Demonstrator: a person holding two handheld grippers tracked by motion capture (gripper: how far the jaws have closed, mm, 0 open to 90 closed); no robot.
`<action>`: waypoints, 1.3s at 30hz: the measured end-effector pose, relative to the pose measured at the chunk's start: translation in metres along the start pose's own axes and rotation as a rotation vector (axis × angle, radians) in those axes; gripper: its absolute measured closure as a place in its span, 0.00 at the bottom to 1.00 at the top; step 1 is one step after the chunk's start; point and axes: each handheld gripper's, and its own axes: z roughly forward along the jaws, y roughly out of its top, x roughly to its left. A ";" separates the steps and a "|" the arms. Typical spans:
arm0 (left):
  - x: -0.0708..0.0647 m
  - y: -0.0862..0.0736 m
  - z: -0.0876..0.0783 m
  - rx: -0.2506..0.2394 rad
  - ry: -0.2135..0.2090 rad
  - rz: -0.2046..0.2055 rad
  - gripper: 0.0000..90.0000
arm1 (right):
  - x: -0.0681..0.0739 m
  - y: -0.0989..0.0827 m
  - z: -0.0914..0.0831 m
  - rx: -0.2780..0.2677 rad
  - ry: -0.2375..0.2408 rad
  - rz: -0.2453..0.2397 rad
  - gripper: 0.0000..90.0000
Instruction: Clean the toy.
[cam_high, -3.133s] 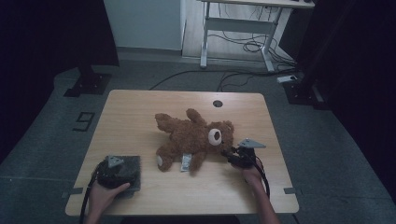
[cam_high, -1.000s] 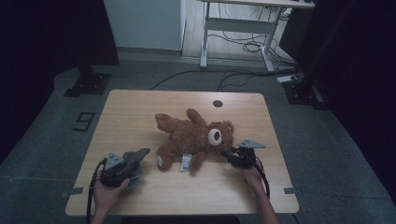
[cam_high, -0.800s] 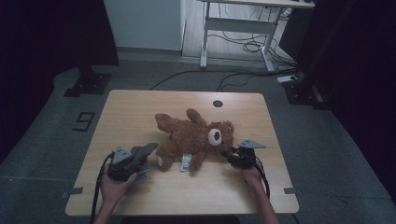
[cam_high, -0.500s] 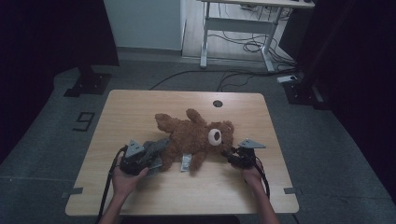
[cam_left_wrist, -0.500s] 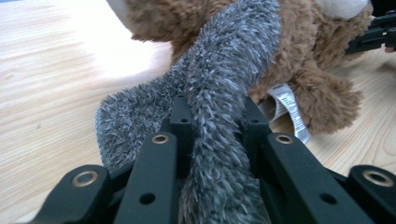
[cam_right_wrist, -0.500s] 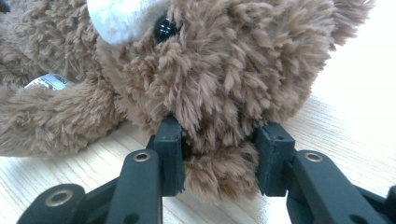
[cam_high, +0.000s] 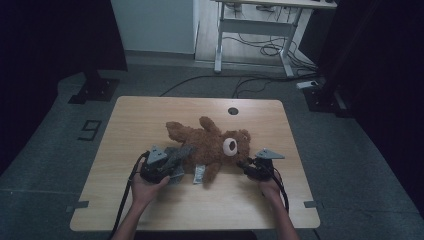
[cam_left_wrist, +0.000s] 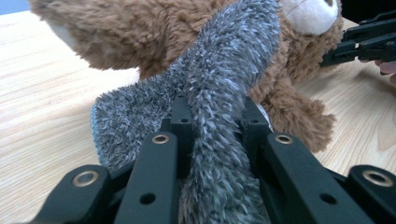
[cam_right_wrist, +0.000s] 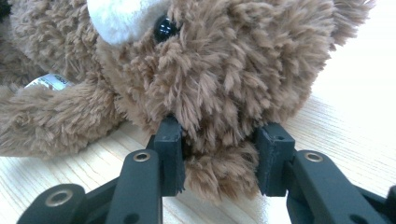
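Note:
A brown teddy bear (cam_high: 210, 147) lies on the wooden table (cam_high: 150, 115), its head toward the right. My left gripper (cam_high: 174, 159) is shut on a grey fuzzy cloth (cam_high: 181, 152) and holds it against the bear's lower body. In the left gripper view the grey fuzzy cloth (cam_left_wrist: 224, 93) runs up between the jaws of my left gripper (cam_left_wrist: 215, 116) and drapes over the bear (cam_left_wrist: 154, 32). My right gripper (cam_high: 245, 165) is shut on the bear's head; in the right gripper view the brown fur (cam_right_wrist: 224, 70) is squeezed between the pads of my right gripper (cam_right_wrist: 219, 154).
A white sewn-in label (cam_high: 199, 175) sticks out under the bear. A dark round hole (cam_high: 232, 110) sits near the table's far edge. Beyond the table stand a desk frame (cam_high: 250, 30) and floor cables (cam_high: 260, 50). Black stands flank the table.
My left hand has carried the grey cloth from the table's front left rightward and a little up, onto the bear's lower body. The right hand and the bear have kept still.

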 end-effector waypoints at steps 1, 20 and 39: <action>-0.001 0.001 0.001 0.001 -0.003 0.001 0.81 | 0.000 0.000 0.000 0.000 0.000 0.000 0.66; -0.038 0.024 0.034 0.012 -0.072 0.052 0.81 | 0.000 0.000 0.000 -0.001 -0.002 0.000 0.66; -0.068 0.014 0.099 0.160 -0.168 0.079 0.81 | 0.000 -0.002 0.000 0.000 0.003 -0.008 0.66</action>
